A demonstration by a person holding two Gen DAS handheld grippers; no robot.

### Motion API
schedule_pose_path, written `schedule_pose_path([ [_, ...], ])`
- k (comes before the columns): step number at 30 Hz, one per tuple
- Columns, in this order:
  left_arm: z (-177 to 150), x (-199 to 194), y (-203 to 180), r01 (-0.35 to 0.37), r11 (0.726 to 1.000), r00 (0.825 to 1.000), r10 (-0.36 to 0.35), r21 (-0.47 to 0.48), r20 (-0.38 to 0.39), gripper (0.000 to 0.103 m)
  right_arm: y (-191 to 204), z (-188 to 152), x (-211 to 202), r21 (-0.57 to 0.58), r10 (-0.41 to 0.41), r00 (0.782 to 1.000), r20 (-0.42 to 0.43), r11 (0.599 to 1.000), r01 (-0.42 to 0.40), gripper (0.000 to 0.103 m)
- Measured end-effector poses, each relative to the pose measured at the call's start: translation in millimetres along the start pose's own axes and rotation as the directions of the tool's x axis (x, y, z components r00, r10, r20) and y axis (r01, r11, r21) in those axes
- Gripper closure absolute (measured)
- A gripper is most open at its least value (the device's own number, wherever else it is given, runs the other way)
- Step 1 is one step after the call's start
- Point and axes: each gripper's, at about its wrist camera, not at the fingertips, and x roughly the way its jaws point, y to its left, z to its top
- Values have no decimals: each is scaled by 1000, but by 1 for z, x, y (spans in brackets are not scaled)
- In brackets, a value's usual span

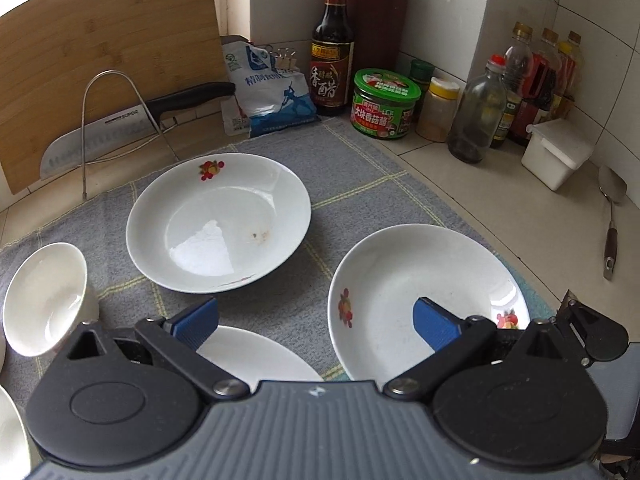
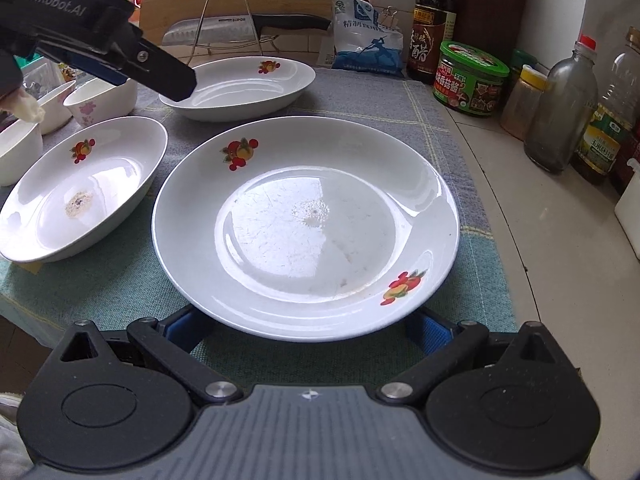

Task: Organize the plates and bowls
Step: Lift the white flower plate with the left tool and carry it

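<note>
Three white plates with fruit prints lie on a grey checked cloth (image 1: 352,168). In the left wrist view the far plate (image 1: 218,222) is ahead, a second plate (image 1: 424,304) is to the right, and a third plate (image 1: 256,354) sits under my open left gripper (image 1: 316,326). A white bowl (image 1: 46,298) stands at the left. In the right wrist view my open right gripper (image 2: 304,330) straddles the near rim of the big plate (image 2: 306,228). The left plate (image 2: 80,188), far plate (image 2: 240,88) and small bowls (image 2: 102,102) lie beyond. The left gripper (image 2: 120,60) hovers at upper left.
A knife on a wire rack (image 1: 120,120), a bamboo board (image 1: 108,48), a salt bag (image 1: 268,88), vinegar bottle (image 1: 332,60), green-lidded jar (image 1: 384,104), several bottles (image 1: 520,88) and a white box (image 1: 556,152) line the back. A spoon (image 1: 610,220) lies on the counter at right.
</note>
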Motion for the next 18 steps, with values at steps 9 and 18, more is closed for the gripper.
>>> schedule_pose_path([
  [9,26,56,-31,116,989,990,-107,94,-95,3,-9,-11,-2,-62,65,994,87,996,-60,0],
  [18,37,87,-44,187,964,968,-148,186,-205,18,-17,-16,-3,-101,104,987,121,991,-92,0],
])
